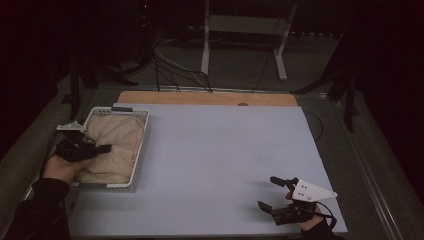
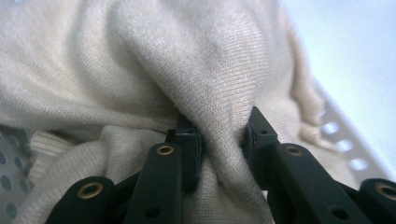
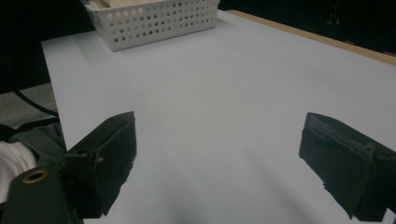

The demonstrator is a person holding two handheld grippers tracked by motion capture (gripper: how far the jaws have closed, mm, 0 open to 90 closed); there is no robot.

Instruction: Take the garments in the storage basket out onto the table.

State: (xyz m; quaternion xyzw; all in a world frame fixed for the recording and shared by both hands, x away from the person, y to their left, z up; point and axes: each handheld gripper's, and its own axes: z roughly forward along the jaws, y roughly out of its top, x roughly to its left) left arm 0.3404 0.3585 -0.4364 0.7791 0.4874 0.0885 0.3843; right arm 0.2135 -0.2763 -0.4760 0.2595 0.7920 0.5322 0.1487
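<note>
Cream knitted cloth [image 2: 196,60] up close here, a soft matt weave with fine ribs running through it and a faint fuzz on the folds. It sits in a white plastic basket [image 3: 154,21], smooth, slightly glossy, punched with rows of round holes. The left gripper [image 2: 223,140] looks like hard black plastic, matt, with small brass-coloured metal eyelets. The right gripper [image 3: 217,163] carries dull, rough-edged black pads. The table [image 1: 220,155] has a pale, smooth, matt top, and a strip of light wood [image 1: 205,98] shows along its far edge.
</note>
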